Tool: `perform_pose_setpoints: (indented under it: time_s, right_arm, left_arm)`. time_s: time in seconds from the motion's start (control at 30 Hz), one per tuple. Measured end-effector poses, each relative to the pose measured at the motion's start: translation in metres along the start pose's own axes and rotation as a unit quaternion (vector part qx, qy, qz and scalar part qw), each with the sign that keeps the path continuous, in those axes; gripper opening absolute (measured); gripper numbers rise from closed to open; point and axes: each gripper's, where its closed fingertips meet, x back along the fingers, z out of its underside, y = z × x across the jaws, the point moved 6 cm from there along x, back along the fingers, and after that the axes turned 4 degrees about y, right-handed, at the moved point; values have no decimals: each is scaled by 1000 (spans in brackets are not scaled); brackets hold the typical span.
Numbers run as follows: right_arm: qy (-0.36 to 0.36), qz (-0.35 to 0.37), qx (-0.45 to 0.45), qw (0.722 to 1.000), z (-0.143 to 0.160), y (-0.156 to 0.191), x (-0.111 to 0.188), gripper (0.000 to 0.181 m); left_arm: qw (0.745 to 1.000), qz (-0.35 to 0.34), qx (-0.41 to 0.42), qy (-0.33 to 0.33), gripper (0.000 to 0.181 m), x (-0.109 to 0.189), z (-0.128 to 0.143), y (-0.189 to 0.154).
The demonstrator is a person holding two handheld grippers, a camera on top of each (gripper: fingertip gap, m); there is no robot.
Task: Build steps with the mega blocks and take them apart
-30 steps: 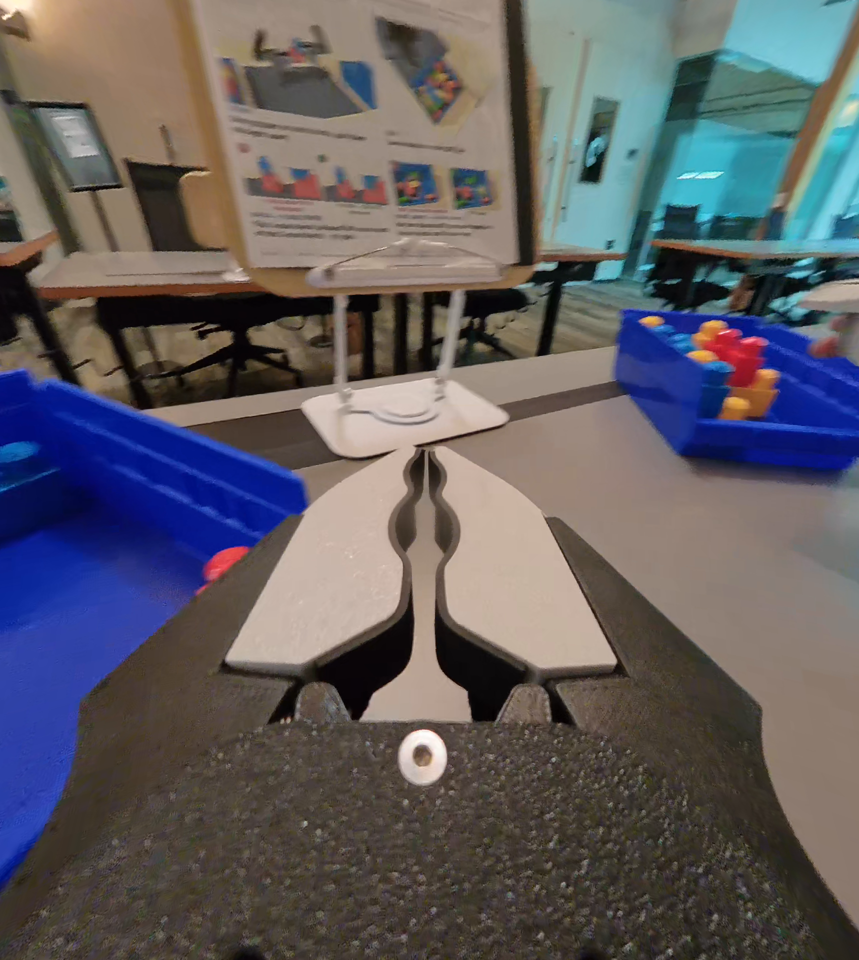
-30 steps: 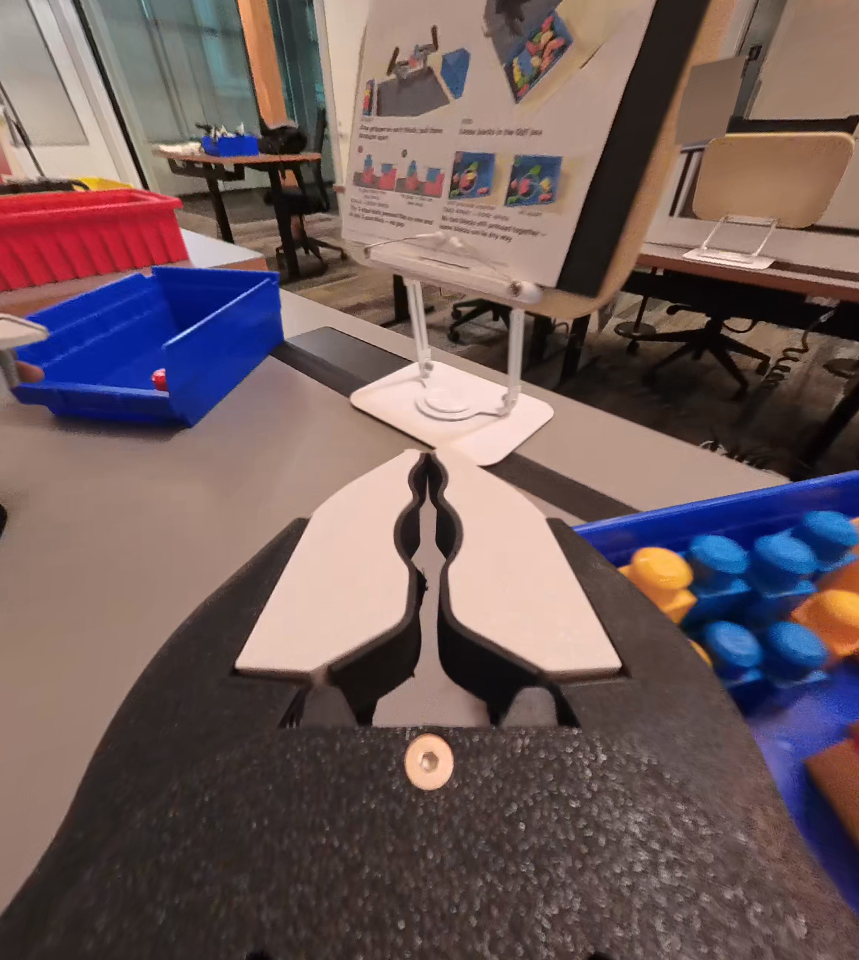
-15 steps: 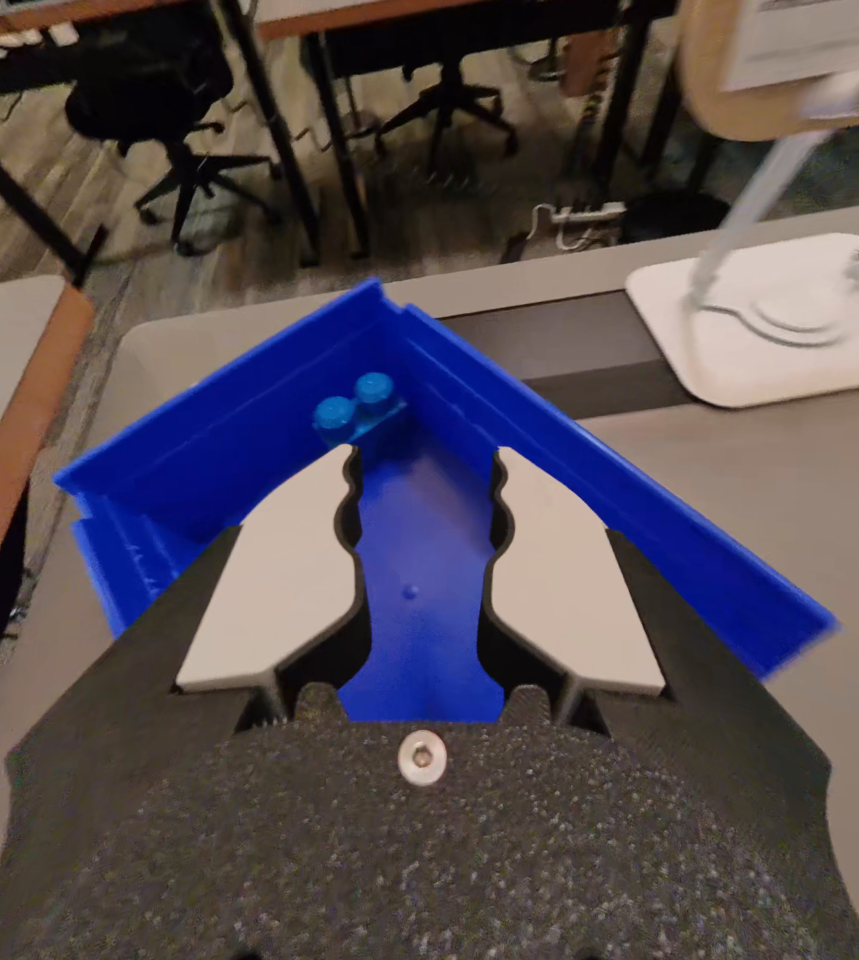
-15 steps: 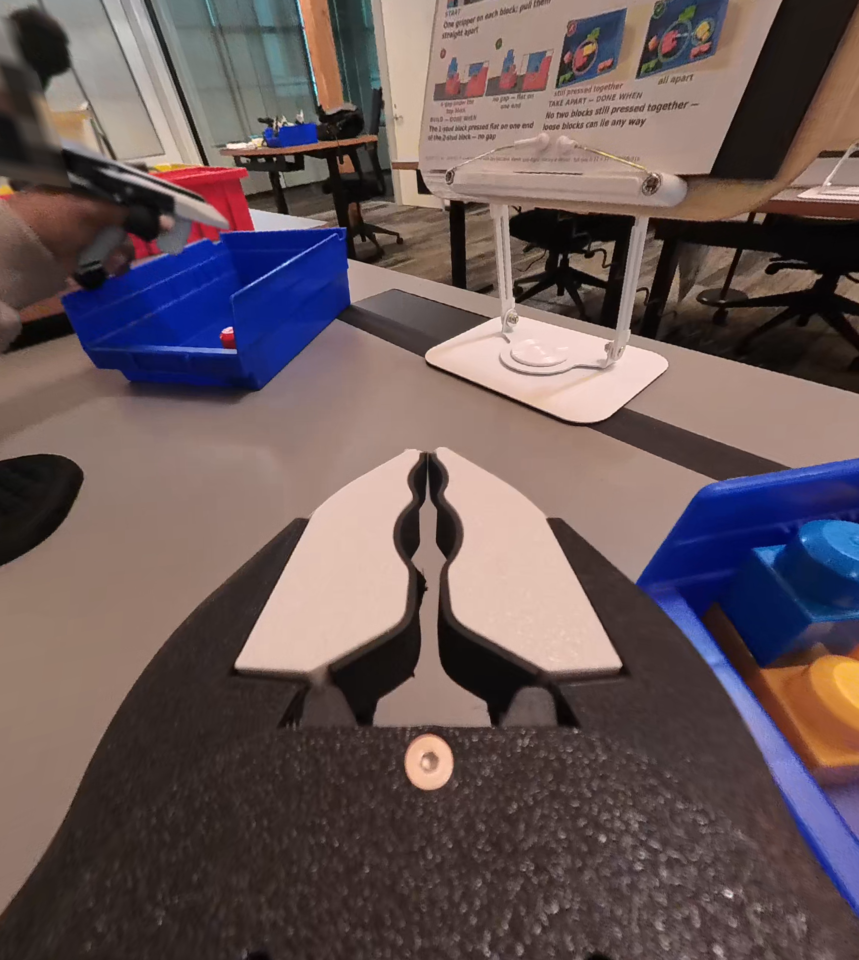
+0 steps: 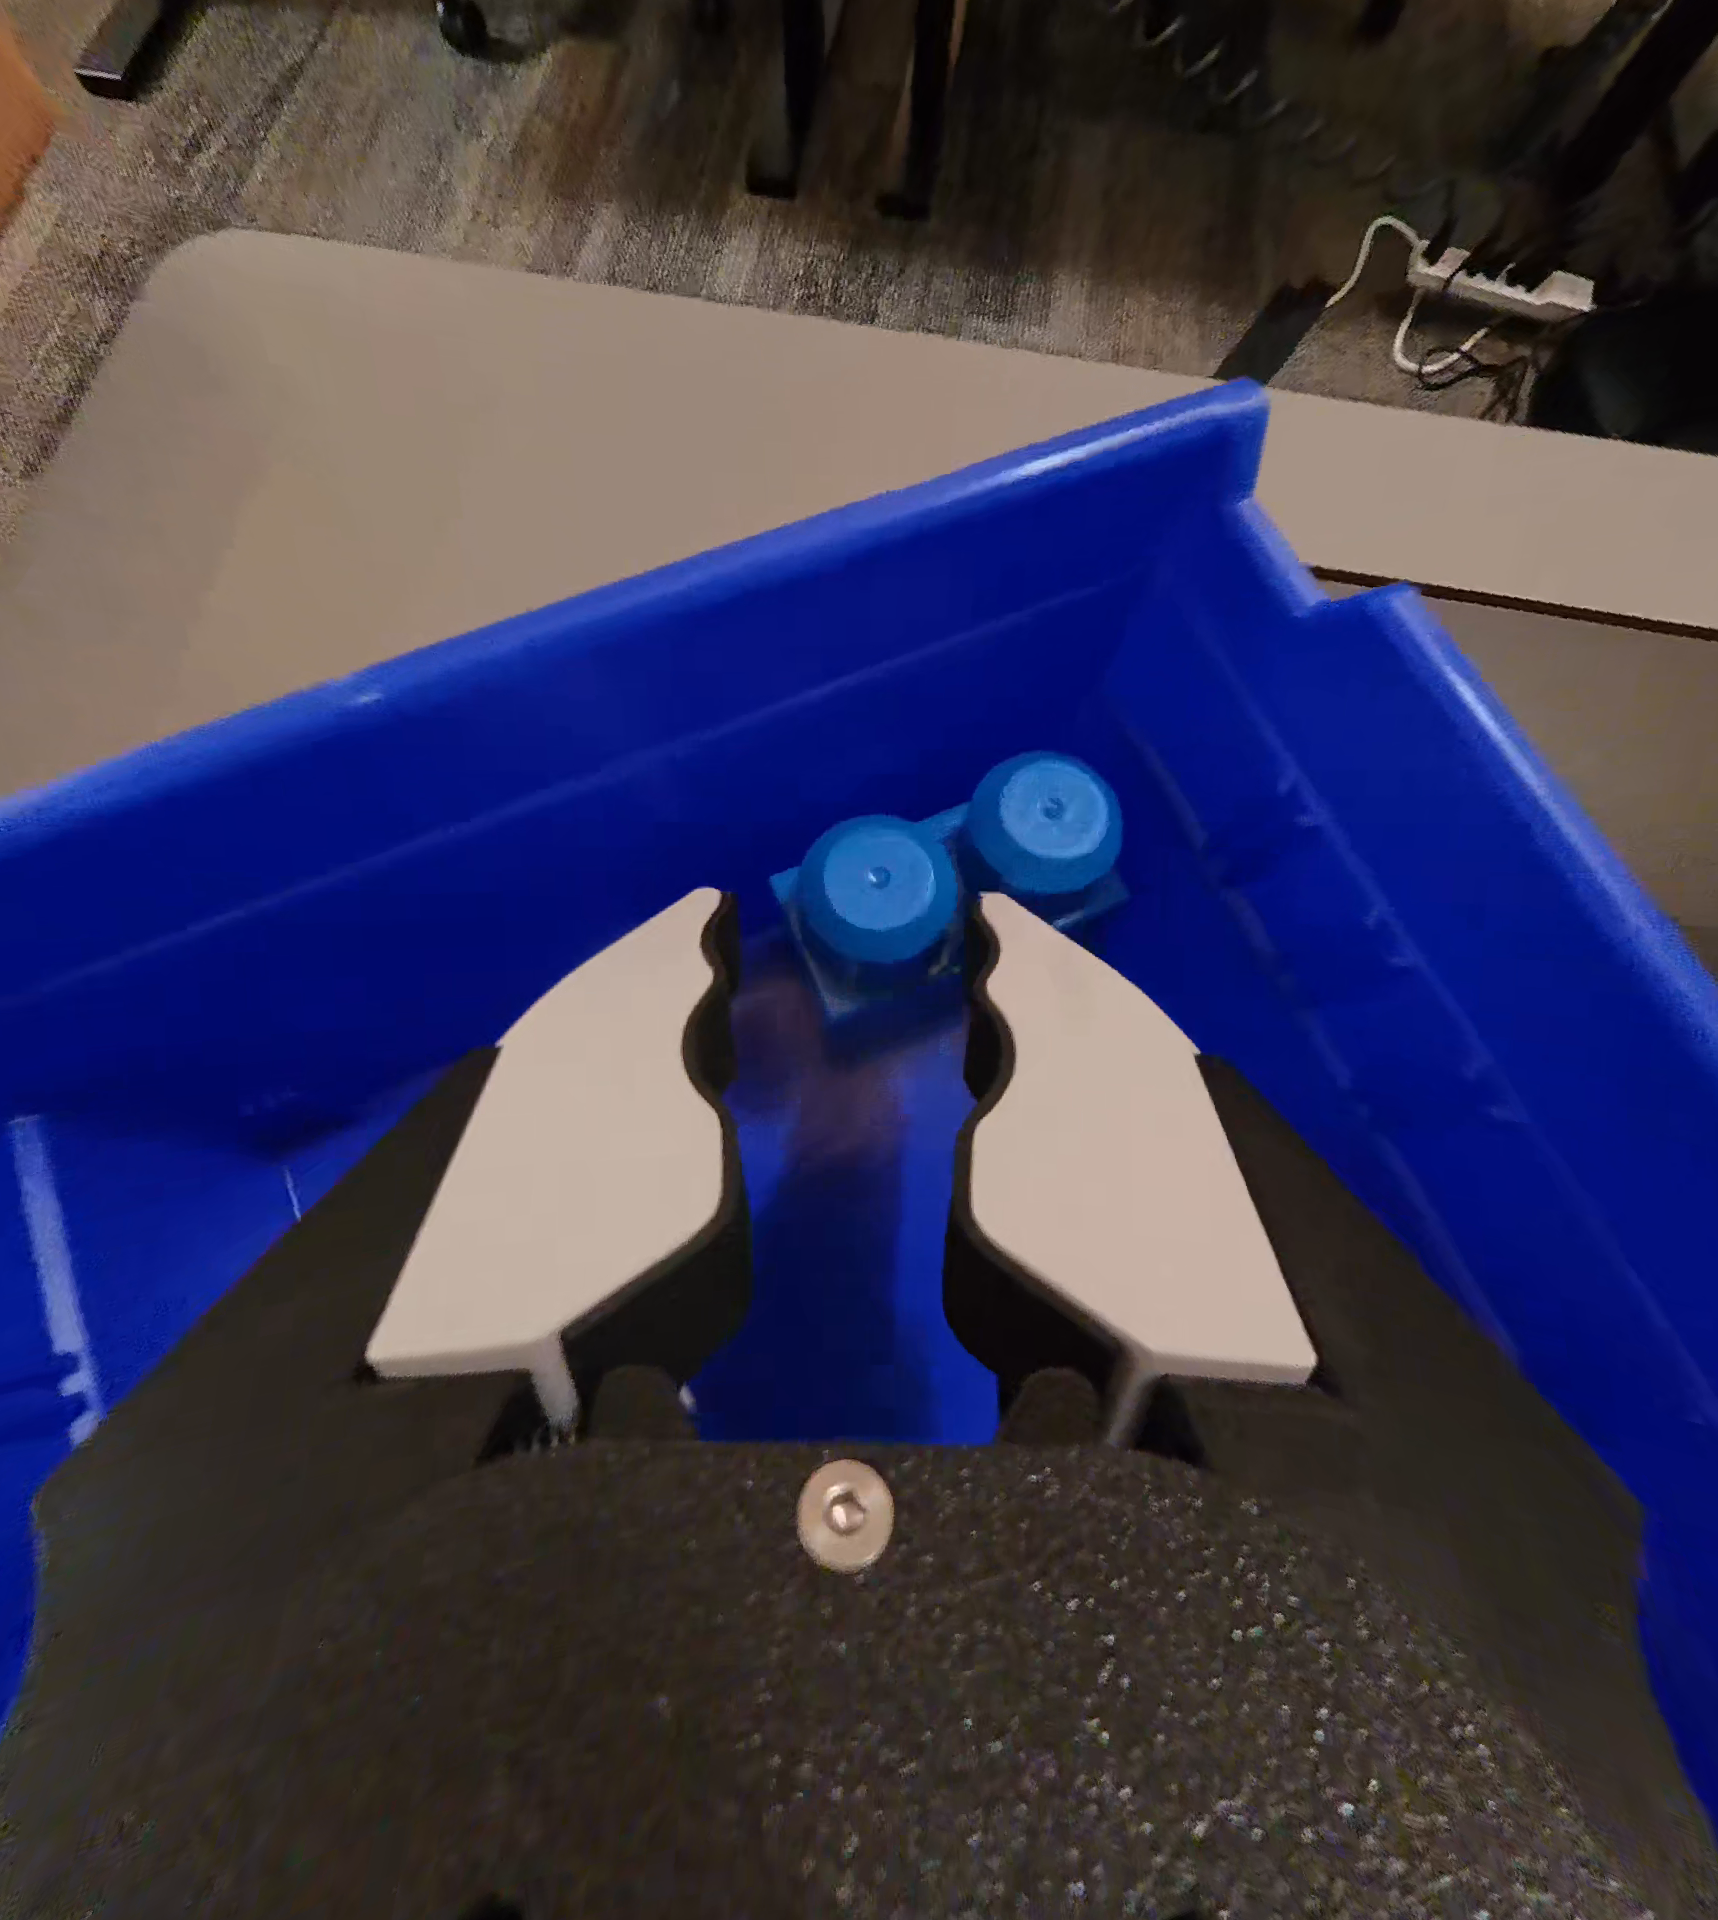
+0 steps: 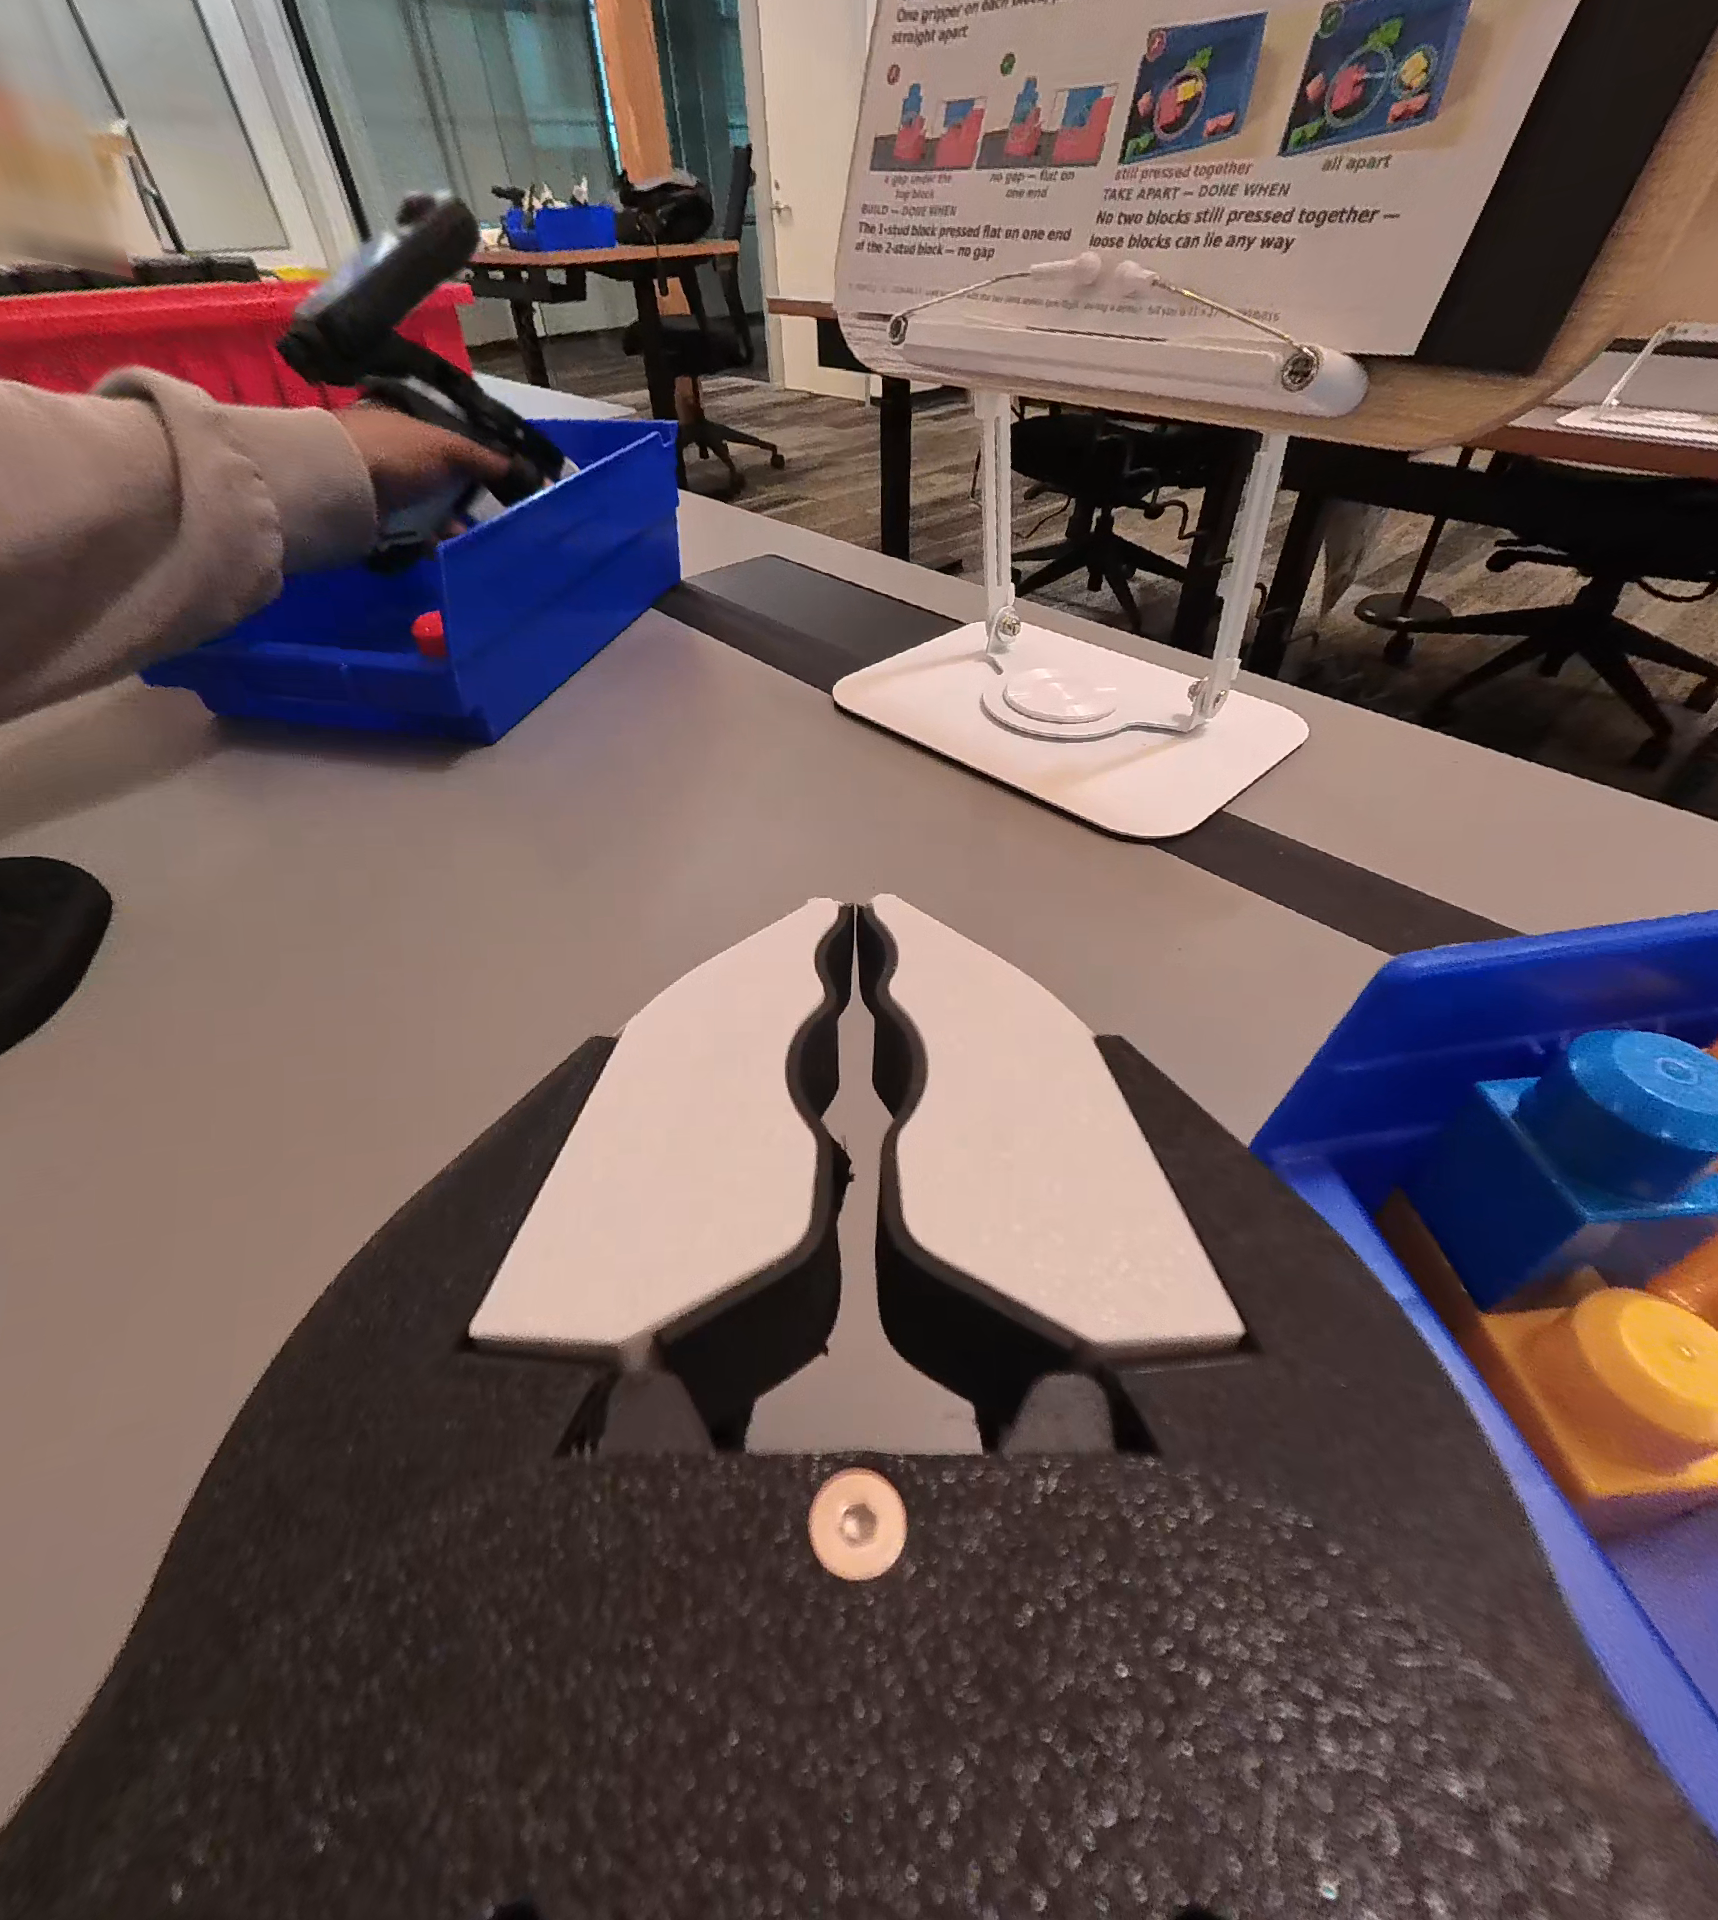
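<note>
- Currently, the left gripper point(image 5: 844, 925) is inside the left blue bin point(image 5: 522, 665), jaws parted around the two-stud blue block point(image 5: 948, 883), not yet clamped.
- Right of that bin, the right gripper point(image 6: 855, 914) hovers, closed and empty.
- Farther right, the second bin point(image 6: 1374, 1039) holds loose blocks point(image 6: 1624, 1392); no step appears assembled.

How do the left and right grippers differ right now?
The left gripper is open, while the right gripper is shut with nothing between its fingers. The left gripper is down inside a blue bin, its tips flanking the near stud of a blue two-stud block; the right gripper sits above bare grey table, beside a bin of blocks. Both have pale fingers on black bodies.
</note>
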Motion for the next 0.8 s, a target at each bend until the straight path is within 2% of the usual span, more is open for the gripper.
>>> perform_pose_setpoints:
  time_s: [0.07, 0.17, 0.27, 0.4, 0.5, 0.57, 0.63, 0.7, 0.8]
  right_arm:
    - [-1, -1, -3, 1000, 1, -1, 1, 0]
    - [0, -5, -7, 1000, 2, -2, 1, 0]
    - [6, -8, -6, 1000, 4, -1, 0, 0]
    - [4, -11, -4, 1000, 3, 0, 0, 0]
    - [3, -12, -4, 1000, 3, 0, 0, 0]
    - [5, -14, -5, 1000, 3, 1, 0, 0]
    - [7, -16, -6, 1000, 5, 1, -1, 0]
    - [10, -17, -6, 1000, 6, 2, -3, 0]
    - [16, -14, -5, 1000, 9, 3, -4, 0]
  left_arm:
    - [1000, -1, -2, -8, 28, -6, 1, -1]
    - [1000, 0, -17, -17, 29, -7, -1, -2]
    - [998, -11, -38, -42, 29, 9, -7, -3]
    - [988, -4, -99, -121, 29, 72, -28, -22]
    - [969, 59, -162, -175, 29, 140, -22, -66]
    - [953, 112, -202, -194, 28, 183, 1, -103]
    - [938, 173, -232, -189, 28, 215, 37, -143]
    - [926, 222, -253, -173, 28, 233, 81, -180]
    - [913, 283, -263, -130, 28, 243, 151, -229]
